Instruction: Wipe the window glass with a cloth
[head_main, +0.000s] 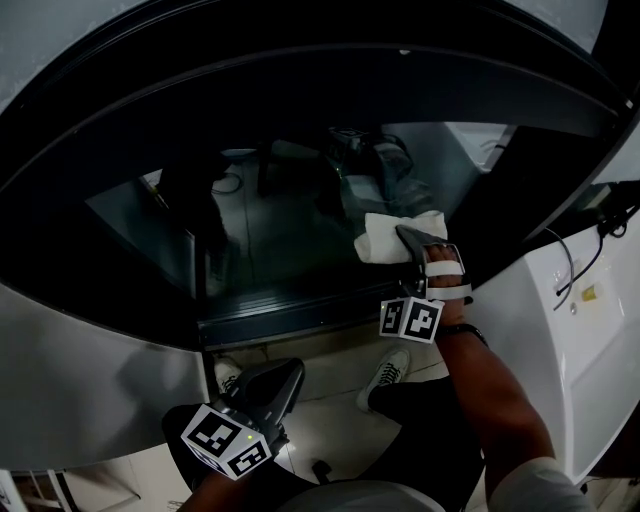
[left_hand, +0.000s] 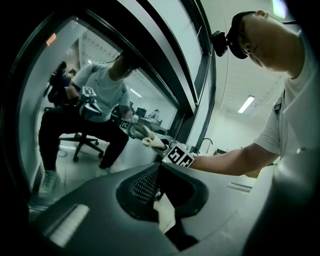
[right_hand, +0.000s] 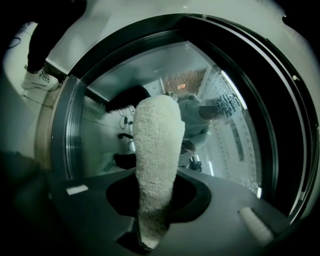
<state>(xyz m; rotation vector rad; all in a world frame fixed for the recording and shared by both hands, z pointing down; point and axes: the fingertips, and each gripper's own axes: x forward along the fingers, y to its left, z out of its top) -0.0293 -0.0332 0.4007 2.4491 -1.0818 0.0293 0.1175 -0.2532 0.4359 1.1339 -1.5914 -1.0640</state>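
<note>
Head view: shows the right gripper (head_main: 405, 236) clamped on a folded white cloth (head_main: 385, 238), the wad bulging just ahead and left of the jaw tips, seemingly pressed to the window glass (head_main: 290, 240). Shows the left gripper (head_main: 286, 376) low and well back from the pane, jaws brought together on nothing.

Left gripper view: confirms those jaws meeting at the tips, empty. Places the cloth far ahead, beyond them, at the glass.

Right gripper view: shows the jaws closed round the near end of the terry roll, the rest standing out past the tips toward the pane.

Judged soft, light, floppy and compressible, so likely to sag or slip free if pinched by an edge. Best gripped deep across the folded bulk, as here, leaving a padded front to meet the glass. Worth keeping hard jaw tips off the pane, which looks smooth and probably easy to scratch.
</note>
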